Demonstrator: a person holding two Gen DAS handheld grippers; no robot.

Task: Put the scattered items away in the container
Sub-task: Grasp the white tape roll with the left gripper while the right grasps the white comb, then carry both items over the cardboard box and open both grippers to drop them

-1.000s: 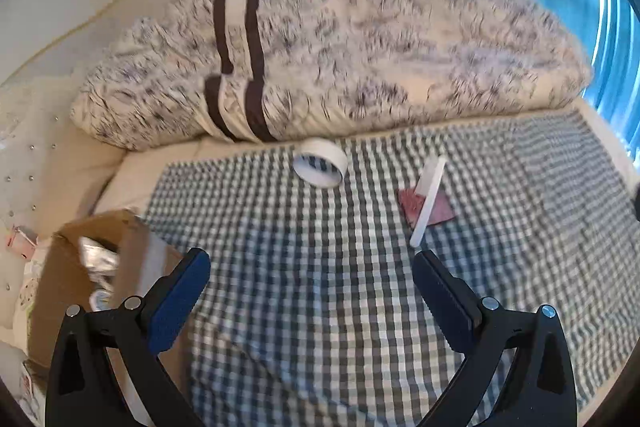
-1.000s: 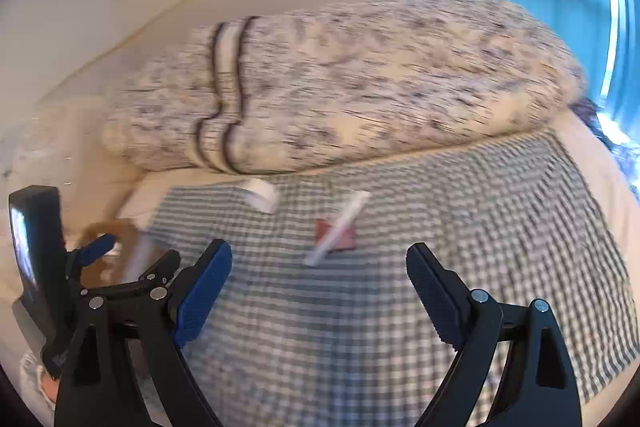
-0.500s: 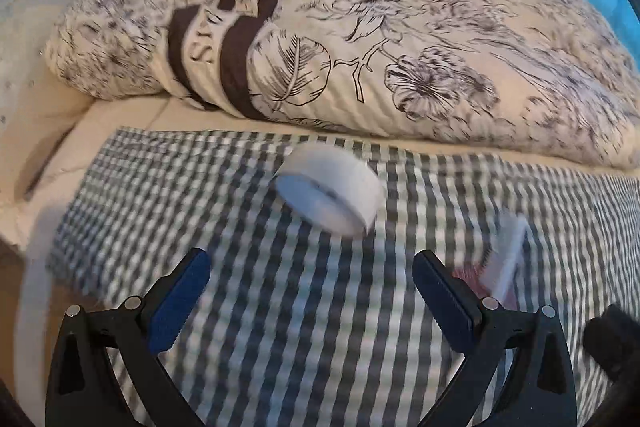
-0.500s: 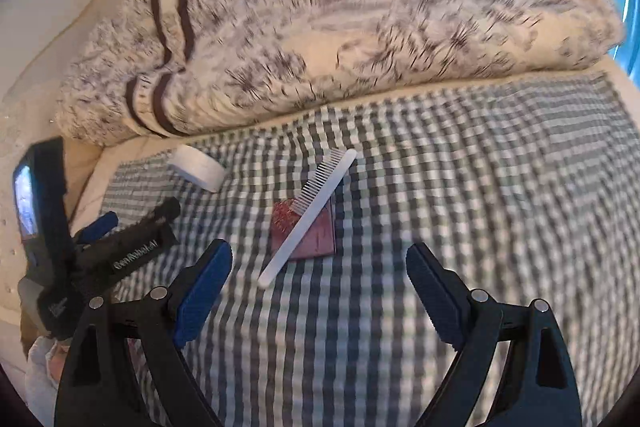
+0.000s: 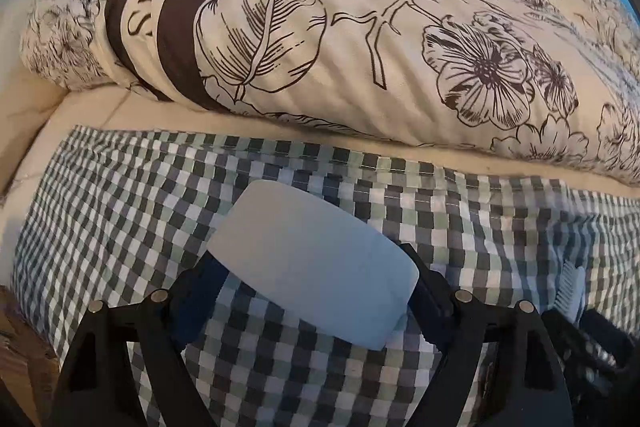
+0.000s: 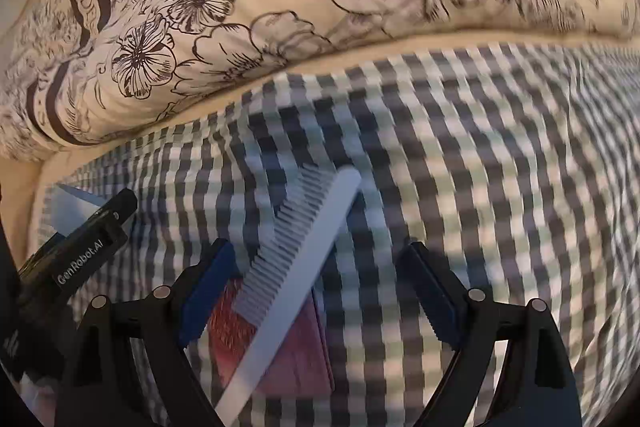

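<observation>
My grippers (image 5: 312, 291) (image 6: 316, 291) are black frames with silver screws and blue pads (image 6: 206, 291); one reads "GenRobot.AI".

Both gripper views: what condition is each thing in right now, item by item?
Tape roll: lying on the checkered cloth, between the left fingers.
Left gripper: fingers against the roll's sides.
Comb: lying diagonally across the red packet.
Red packet: flat under the comb.
Right gripper: open, straddling the comb.
Floral duvet: bunched up behind.

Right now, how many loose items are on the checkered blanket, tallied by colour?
White: 2, the tape roll between the left gripper's fingers and the comb.
Dark red: 1, the flat packet under the comb, between the right gripper's fingers.
Total: 3
</observation>
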